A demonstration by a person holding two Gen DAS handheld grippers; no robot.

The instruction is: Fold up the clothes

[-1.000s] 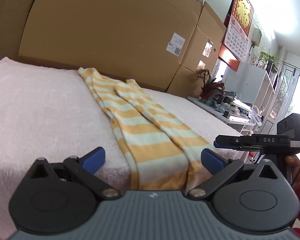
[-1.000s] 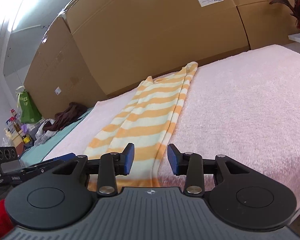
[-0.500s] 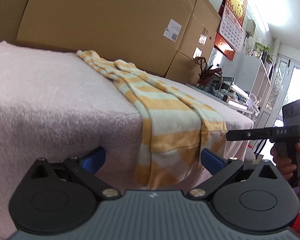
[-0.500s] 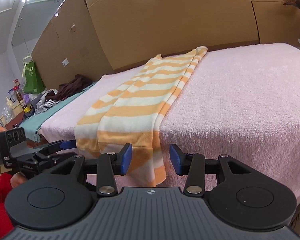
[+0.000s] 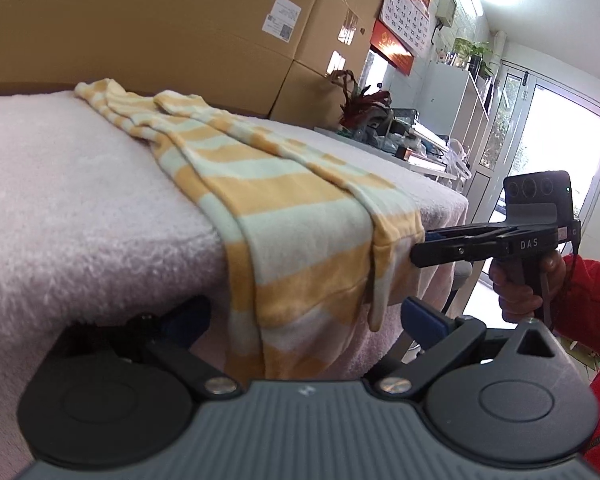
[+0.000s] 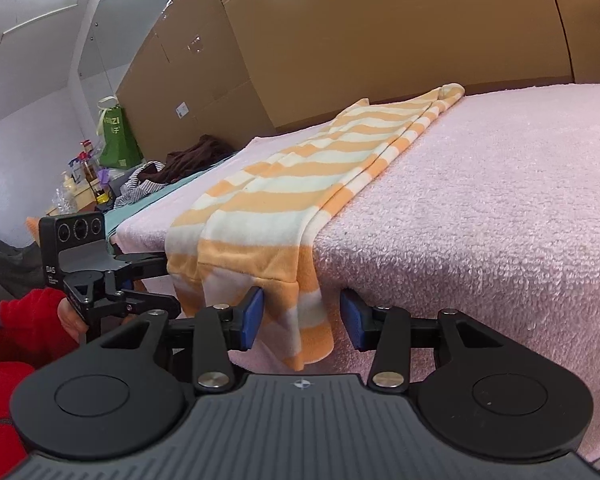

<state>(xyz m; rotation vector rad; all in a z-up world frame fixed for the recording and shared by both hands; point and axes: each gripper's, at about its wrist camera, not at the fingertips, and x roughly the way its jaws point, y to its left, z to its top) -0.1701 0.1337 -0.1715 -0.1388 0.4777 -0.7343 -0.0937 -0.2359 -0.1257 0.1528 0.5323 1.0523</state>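
A striped orange-and-pale garment (image 5: 284,184) (image 6: 300,184), folded into a long strip, lies on the pink towelling table cover (image 5: 80,208) (image 6: 480,200). Its near hem hangs over the front edge. My left gripper (image 5: 304,320) stands wide open low at that edge, with the hanging hem between its blue pads and no pad touching it. In the right wrist view the left gripper (image 6: 168,280) reaches the hem's left side, its tips hidden behind the cloth. My right gripper (image 6: 302,318) is open around the hem's right corner, pads clear of it. From the left wrist view the right gripper (image 5: 420,246) sits at the cloth's right edge.
Large cardboard boxes (image 5: 160,28) (image 6: 380,40) stand behind the table. A potted plant (image 5: 360,100), shelves and a glass door (image 5: 560,152) lie to the right. A green bag (image 6: 118,136) and a dark clothes pile (image 6: 196,156) sit at the left. A hand in a red sleeve (image 5: 588,292) holds each gripper.
Both grippers have sunk from above the table to its front edge. The hanging hem now lies between each pair of fingers. The right jaws have widened a little.
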